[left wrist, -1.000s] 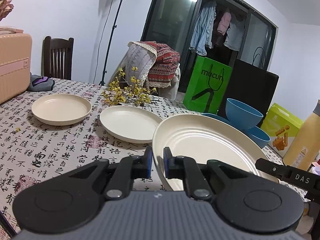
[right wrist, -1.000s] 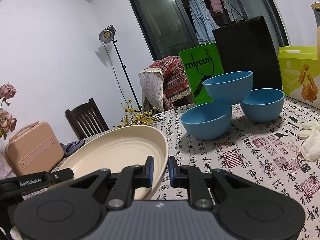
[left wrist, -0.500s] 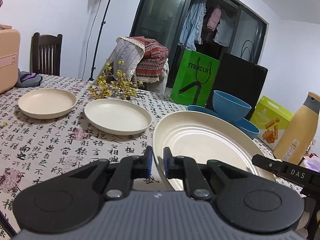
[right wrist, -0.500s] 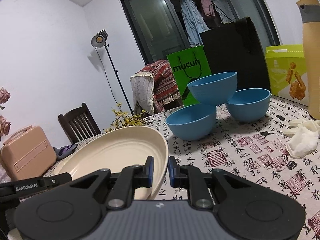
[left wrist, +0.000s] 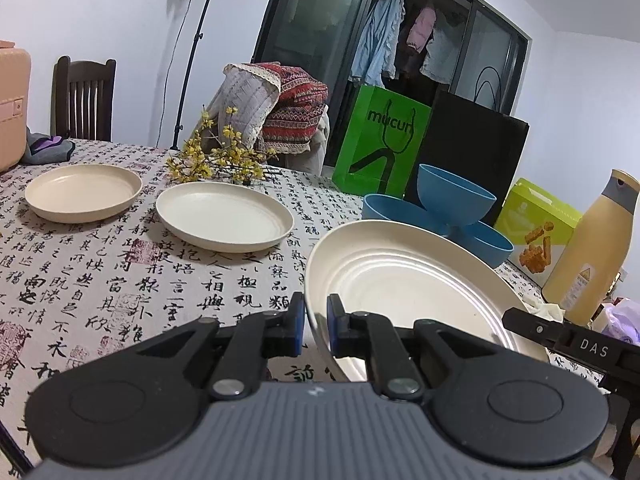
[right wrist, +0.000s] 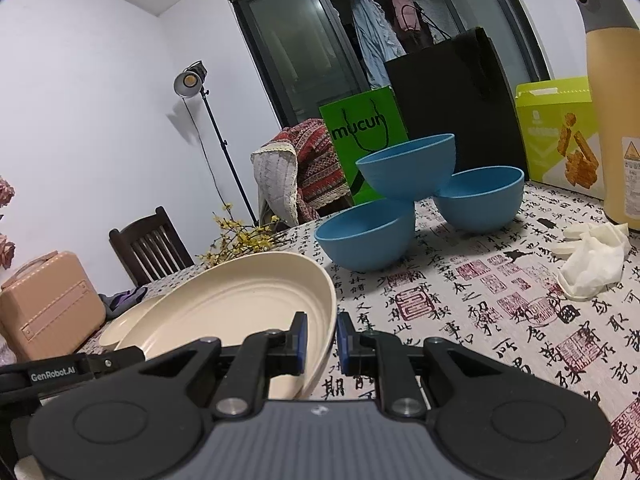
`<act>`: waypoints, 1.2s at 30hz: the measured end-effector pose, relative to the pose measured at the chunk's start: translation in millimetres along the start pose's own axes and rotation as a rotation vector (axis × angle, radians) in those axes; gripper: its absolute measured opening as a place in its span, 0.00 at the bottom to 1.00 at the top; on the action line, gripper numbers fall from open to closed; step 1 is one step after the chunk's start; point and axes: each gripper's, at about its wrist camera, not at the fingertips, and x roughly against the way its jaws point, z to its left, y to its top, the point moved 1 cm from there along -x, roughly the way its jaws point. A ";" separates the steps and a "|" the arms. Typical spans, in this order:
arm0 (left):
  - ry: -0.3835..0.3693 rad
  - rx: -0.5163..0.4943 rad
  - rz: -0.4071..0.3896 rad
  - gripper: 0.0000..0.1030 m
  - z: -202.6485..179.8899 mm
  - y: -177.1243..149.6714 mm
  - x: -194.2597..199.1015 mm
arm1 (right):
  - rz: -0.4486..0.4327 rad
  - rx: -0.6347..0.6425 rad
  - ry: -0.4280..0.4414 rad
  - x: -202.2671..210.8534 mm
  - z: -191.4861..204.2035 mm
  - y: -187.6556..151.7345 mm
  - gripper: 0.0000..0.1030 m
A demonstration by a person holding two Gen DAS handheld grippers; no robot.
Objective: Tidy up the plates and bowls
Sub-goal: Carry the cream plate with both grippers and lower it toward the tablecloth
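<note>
A large cream plate (left wrist: 404,280) hangs tilted just above the table, gripped from both sides. My left gripper (left wrist: 316,320) is shut on its left rim, and my right gripper (right wrist: 322,334) is shut on the opposite rim of the same plate (right wrist: 240,304). Two more cream plates (left wrist: 224,216) (left wrist: 82,192) lie flat on the cloth further left. Three blue bowls (right wrist: 406,170) sit beyond, one propped on the rims of the other two (right wrist: 366,238) (right wrist: 480,196).
The table wears a calligraphy-print cloth (left wrist: 100,280). Yellow flower sprigs (left wrist: 216,160) lie behind the plates. A tan bottle (right wrist: 612,100), a green snack box (right wrist: 558,132), white gloves (right wrist: 592,260), green and black bags (left wrist: 380,140) and a pink case (right wrist: 44,304) stand around.
Both grippers and the held plate have sunk a little toward the table and drifted sideways. The grip on the plate is unchanged.
</note>
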 end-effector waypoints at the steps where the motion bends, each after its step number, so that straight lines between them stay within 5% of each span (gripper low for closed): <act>1: -0.001 0.000 0.003 0.11 -0.1 -0.7 -0.3 | 0.002 -0.001 -0.001 -0.2 -1.0 -1.0 0.15; 36: -0.004 -0.021 0.095 0.11 -7.1 -30.0 -22.3 | 0.060 -0.045 -0.046 -5.4 -28.1 -27.2 0.15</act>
